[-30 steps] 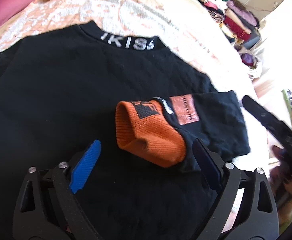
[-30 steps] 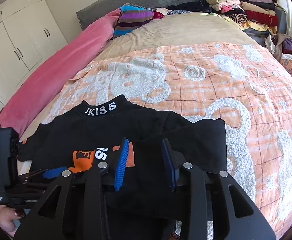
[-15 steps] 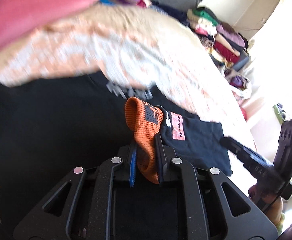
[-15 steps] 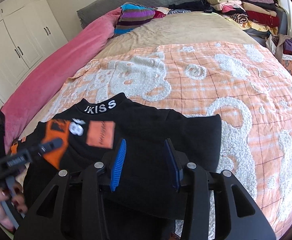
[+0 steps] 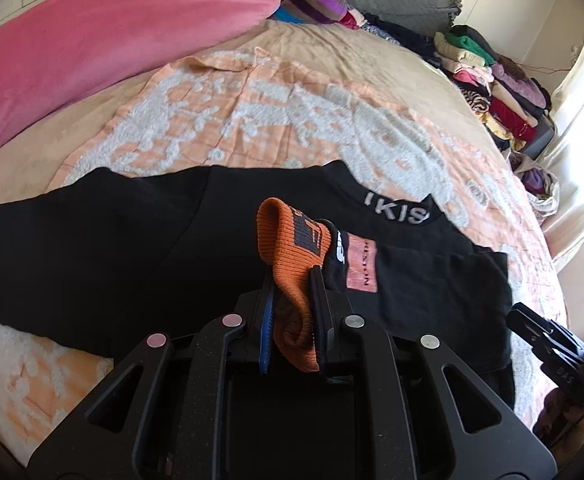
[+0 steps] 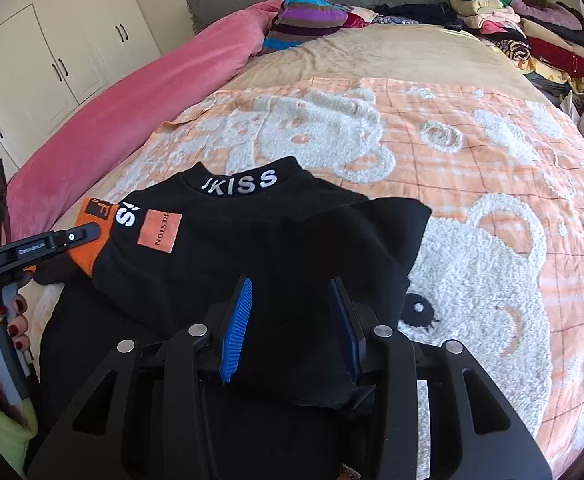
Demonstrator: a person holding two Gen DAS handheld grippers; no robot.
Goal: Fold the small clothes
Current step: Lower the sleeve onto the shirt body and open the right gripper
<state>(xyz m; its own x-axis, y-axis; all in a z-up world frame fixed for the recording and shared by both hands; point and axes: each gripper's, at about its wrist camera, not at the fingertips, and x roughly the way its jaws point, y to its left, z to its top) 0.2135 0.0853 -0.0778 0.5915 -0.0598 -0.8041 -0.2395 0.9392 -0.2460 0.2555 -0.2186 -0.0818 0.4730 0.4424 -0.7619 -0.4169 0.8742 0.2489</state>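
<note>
A black top (image 6: 292,240) with white lettering on its collar (image 6: 240,186) lies flat on the bed. One sleeve is folded across the body and ends in an orange cuff (image 5: 288,240). My left gripper (image 5: 292,276) is shut on that cuff and holds it raised above the body. The right wrist view has the left gripper (image 6: 72,236) at the left with the cuff (image 6: 92,256) in it. My right gripper (image 6: 291,280) stands part-way closed, black fabric fills the gap, and the fold's hem sits lifted at the jaws' base. It also shows at the right of the left wrist view (image 5: 532,320).
The top lies on a peach blanket with white bears (image 6: 492,280). A rolled pink blanket (image 6: 132,112) runs along the left. Stacks of folded clothes (image 6: 532,20) line the far right, and a striped cloth (image 6: 304,20) lies by the headboard. White wardrobes (image 6: 32,60) stand left.
The left jaws closed on the orange cuff, then lifted it and carried it leftward across the top's body. The right gripper shifted slightly, with the same fabric between its jaws.
</note>
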